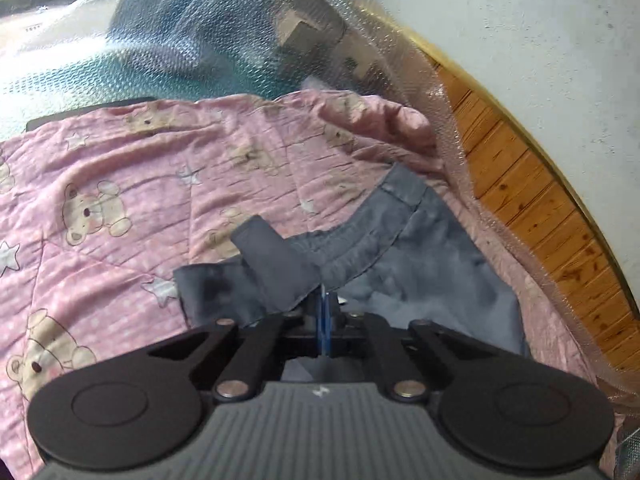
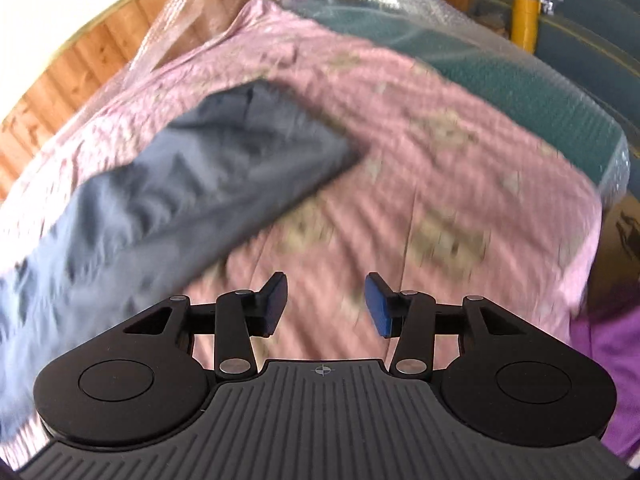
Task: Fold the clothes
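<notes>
Lying on a pink blanket (image 1: 120, 168) printed with bears and stars, a grey garment (image 1: 404, 248) fills the lower centre of the left wrist view, its stitched hem curving up toward the right edge of the bedding. The left gripper (image 1: 325, 308) sits clenched, blue pads pressed together right at the garment's near edge; a thin fold of grey cloth appears to be pinched there, though the linkage hides the exact contact. One flap of the garment stands up just left of the pads. Bubble wrap (image 1: 224, 40) covers a green surface behind the blanket, and wooden panelling (image 1: 520, 184) runs along the right beneath a pale wall.

From the right wrist view, blurred throughout, the same grey garment (image 2: 168, 192) stretches diagonally from the lower left toward the middle of the pink blanket (image 2: 420, 168). The right gripper (image 2: 326, 304) hangs released, its blue pads well apart with only blanket showing between them, the garment off to its left and not touching. A yellow roll (image 2: 526, 20) stands at upper right, and purple fabric (image 2: 612, 344) shows at the right edge.
</notes>
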Available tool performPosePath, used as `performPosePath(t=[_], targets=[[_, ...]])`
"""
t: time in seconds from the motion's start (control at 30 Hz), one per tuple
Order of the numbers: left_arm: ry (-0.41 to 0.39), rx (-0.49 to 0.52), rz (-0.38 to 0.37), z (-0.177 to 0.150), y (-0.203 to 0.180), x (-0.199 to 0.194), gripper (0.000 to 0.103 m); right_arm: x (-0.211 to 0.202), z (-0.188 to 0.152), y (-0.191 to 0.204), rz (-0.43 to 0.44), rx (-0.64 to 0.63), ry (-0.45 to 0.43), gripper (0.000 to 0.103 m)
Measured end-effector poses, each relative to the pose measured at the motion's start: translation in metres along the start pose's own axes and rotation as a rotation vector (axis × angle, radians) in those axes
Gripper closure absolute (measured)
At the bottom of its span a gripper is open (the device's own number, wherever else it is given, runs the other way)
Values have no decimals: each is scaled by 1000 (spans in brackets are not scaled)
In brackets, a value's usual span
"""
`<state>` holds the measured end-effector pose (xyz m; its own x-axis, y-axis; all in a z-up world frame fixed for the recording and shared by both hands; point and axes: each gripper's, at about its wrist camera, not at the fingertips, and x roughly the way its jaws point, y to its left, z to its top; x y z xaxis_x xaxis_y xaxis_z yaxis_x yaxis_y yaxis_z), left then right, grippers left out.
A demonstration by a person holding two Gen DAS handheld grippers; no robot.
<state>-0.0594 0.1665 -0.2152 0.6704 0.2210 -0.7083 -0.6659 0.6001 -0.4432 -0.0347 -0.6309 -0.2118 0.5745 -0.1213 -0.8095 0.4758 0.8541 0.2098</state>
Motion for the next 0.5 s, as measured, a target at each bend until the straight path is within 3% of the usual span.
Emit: performPosePath(t=[0.03, 0.1, 0.2, 0.27, 0.3, 0.33, 0.37, 0.5], targets=[[44, -5, 29, -1, 10, 10, 102, -2, -9, 5, -6, -5, -4, 56], [52, -11, 8, -2, 18, 16, 101, -4, -23, 12, 9, 12, 0, 56], [56, -107, -27, -3, 28, 13, 98, -7, -31, 15, 104, 91, 8, 54], [75, -183, -51, -9, 37, 5, 82, -7, -30, 11, 201, 184, -1, 42], [78, -218, -72, -14, 42, -1, 58, -5, -26, 6, 254, 244, -16, 38], [75, -249, -89, -19, 45, -9, 42, 0, -23, 0, 296, 305, -30, 33], [72, -279, -100, -26, 47, -15, 33, 7, -20, -8, 335, 372, -42, 28], [55, -372, -125, -42, 52, -26, 28, 48, -12, -31, 398, 605, -87, 10]])
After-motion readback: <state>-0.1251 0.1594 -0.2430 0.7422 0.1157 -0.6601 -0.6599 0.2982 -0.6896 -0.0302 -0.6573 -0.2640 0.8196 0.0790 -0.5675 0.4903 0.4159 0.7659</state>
